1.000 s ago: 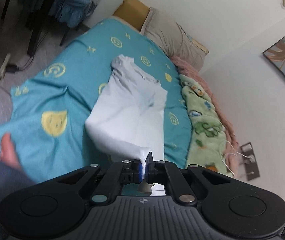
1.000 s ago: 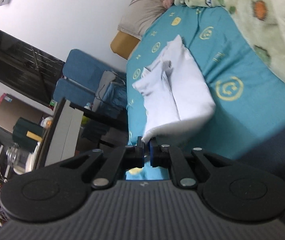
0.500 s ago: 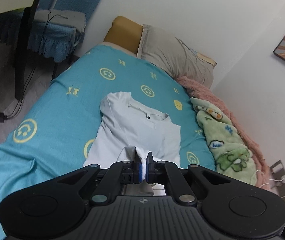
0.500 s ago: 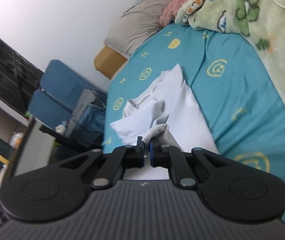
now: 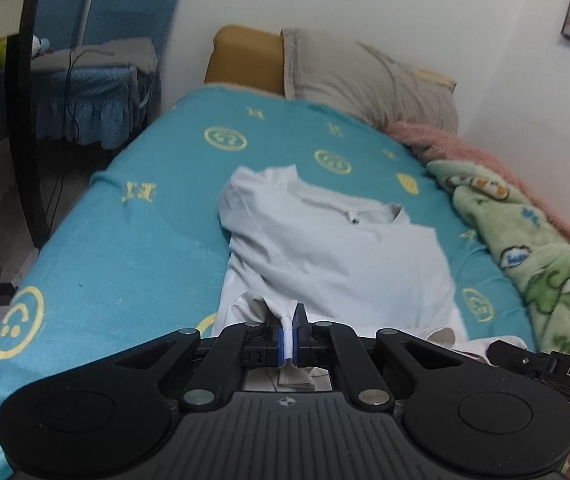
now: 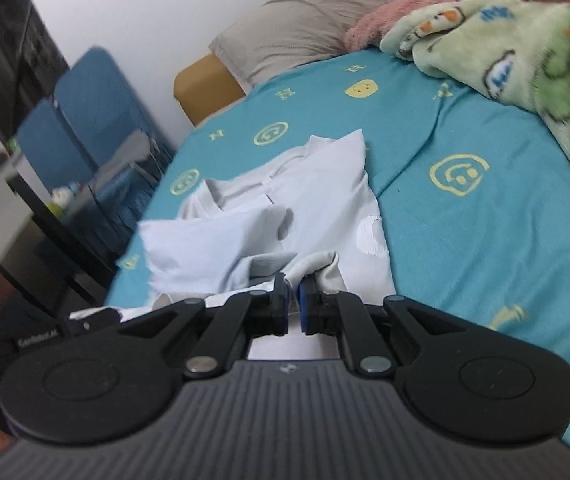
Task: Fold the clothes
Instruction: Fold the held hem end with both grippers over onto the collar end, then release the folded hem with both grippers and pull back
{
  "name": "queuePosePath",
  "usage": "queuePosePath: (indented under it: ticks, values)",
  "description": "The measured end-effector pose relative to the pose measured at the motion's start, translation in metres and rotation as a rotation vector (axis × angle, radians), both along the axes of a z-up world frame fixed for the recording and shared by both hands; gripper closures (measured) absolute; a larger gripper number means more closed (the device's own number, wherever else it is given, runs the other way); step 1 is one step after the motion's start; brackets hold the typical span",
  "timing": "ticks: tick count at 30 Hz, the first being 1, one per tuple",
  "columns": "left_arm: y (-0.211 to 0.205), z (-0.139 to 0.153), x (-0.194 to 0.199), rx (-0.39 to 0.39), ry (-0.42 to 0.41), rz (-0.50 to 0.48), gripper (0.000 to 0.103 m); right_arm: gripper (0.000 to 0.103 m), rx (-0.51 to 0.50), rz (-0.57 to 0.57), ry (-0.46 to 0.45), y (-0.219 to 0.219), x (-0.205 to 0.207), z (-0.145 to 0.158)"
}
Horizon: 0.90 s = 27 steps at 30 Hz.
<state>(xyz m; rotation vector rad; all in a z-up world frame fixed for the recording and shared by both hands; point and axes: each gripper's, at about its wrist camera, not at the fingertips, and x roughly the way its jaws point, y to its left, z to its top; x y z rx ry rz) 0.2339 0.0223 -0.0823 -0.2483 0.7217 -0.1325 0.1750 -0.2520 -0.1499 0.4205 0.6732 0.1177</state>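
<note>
Bedsheet first: teal cotton bedsheet printed with yellow smiley faces [image 5: 133, 240] fills the scene, stretched over the bed from near edge to headboard end. Along its far side runs a fluffy pink blanket [image 5: 457, 144], and on top of that lies a pale green fleece blanket with cartoon frogs [image 5: 533, 248], bunched against the wall. At the head of the bed sits a grey-beige pillow [image 5: 369, 76], resting against a mustard-yellow cushion [image 5: 245, 56]. Off the bed's left, a blue padded chair with a frilled seat cover [image 5: 97, 92] stands on the floor, a dark cable draped over it. Now the main event: a white collared shirt [image 5: 337, 248] lies flat in the middle of the sheet, collar toward the pillow, its lower part gathered up toward the cameras. The left gripper [image 5: 293, 328] is clenched tight on a bunched bit of that shirt's hem, white cloth squeezed between the blue pads. The right gripper [image 6: 292, 300] is likewise pinched on the hem, fabric puckering just above its tips. Both hang low over the near end of the shirt.
</note>
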Motion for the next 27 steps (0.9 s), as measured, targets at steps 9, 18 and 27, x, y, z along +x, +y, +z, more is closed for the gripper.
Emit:
queuePosePath:
  ticks: [9,18,27]
  values:
    - [-0.010,-0.022,0.014,0.110,0.019,-0.047,0.092,0.092,-0.042,-0.011,0.077,0.005,0.015,-0.021]
    - [-0.021,0.009,-0.031,0.173,-0.068,-0.051,0.037,0.028,-0.126,-0.037,-0.001,0.015,-0.018,0.011]
    - [-0.018,0.046,-0.097,0.179,-0.093,-0.106,0.019,0.028,-0.141,-0.028,-0.046,0.019,-0.075,0.044]
